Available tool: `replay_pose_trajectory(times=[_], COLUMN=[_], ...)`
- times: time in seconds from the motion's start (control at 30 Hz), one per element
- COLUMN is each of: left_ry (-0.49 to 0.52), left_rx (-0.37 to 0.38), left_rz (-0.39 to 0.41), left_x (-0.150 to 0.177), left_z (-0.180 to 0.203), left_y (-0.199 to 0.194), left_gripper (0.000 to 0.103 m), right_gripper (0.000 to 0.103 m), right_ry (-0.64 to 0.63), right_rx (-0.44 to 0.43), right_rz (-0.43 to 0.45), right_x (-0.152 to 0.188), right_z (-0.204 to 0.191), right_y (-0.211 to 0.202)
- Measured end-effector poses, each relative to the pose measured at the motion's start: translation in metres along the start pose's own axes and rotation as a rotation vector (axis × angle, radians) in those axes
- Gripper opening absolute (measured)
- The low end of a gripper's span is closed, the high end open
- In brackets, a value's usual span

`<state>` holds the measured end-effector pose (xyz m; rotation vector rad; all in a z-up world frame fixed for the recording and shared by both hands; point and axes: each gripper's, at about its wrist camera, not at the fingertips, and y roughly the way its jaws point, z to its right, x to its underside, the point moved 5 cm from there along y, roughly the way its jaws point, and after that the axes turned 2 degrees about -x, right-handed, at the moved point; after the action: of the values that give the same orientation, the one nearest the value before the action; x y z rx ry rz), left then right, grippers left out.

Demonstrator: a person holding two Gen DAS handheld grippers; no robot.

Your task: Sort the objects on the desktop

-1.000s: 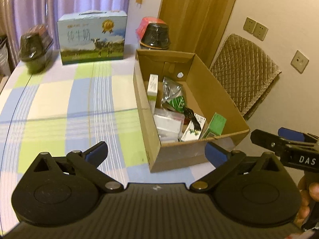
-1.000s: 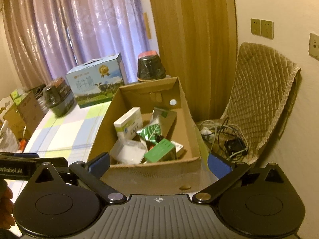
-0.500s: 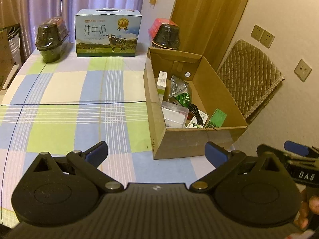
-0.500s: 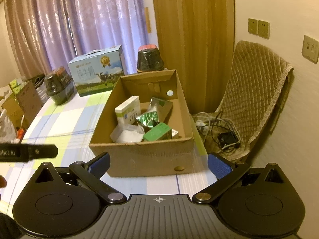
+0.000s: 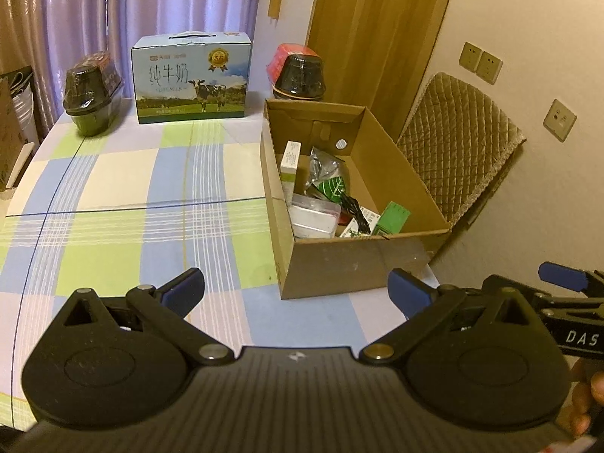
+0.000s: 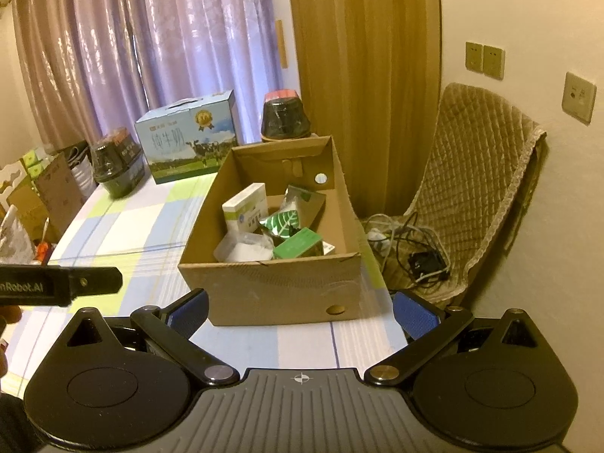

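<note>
Two dark dome-shaped containers wrapped in plastic film at the far side of the checked blue, green and white tablecloth: one at far left, the other just behind the open brown cardboard box. Between them, upright, a blue milk carton with a printed cow and a carry handle.

Right of the middle, the cardboard box near the table's right edge, with the sorted items inside. At its left wall, a white and green slim packet on end. Beside it a silvery foil pouch, then a green sachet with a leaf print with a black cable across it. Nearer the front wall, a clear plastic case and a small green carton (seen more plainly from the right wrist).

Further right, beyond the table, a quilted beige chair cover against the wall, with a tangle of cables on the seat.

In the foreground, left gripper with blue-padded fingers spread wide, nothing between them, above the cloth in front of the box. Right gripper likewise wide apart and empty, facing the front wall of the box.
</note>
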<state>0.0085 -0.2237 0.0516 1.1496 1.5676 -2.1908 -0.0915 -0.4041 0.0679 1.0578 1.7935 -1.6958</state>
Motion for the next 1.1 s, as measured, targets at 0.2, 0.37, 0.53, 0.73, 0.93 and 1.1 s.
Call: replay_pose_trajectory(times=[0.2, 0.37, 0.53, 0.73, 0.93, 1.1], left_ry=[0.025, 0.043, 0.049, 0.049, 0.061, 0.067], left_rx=[-0.002, -0.004, -0.007, -0.005, -0.017, -0.017], left_rz=[-0.005, 0.005, 0.005, 0.003, 0.004, 0.005], left_x=[0.0036, 0.0053, 0.0061, 0.0063, 0.008, 0.009], left_z=[0.0044, 0.0071, 0.0078, 0.0067, 0.0079, 0.0083], left_y=[0.0001, -0.0008, -0.001, -0.0013, -0.0002, 0.0012], left_gripper=[0.102, 0.102, 0.102, 0.102, 0.102, 0.102], right_gripper=[0.101, 0.101, 0.101, 0.101, 0.101, 0.101], right_ry=[0.006, 0.006, -0.004, -0.007, -0.008, -0.004], right_rx=[-0.006, -0.002, -0.002, -0.003, -0.004, -0.004], right_rz=[0.001, -0.002, 0.004, 0.002, -0.003, -0.007], right_x=[0.002, 0.0042, 0.0044, 0.0057, 0.007, 0.008], right_z=[-0.0005, -0.0004, -0.0025, -0.0042, -0.0039, -0.003], right_y=[-0.0036, -0.0048, -0.0069, -0.0058, -0.0047, -0.0036])
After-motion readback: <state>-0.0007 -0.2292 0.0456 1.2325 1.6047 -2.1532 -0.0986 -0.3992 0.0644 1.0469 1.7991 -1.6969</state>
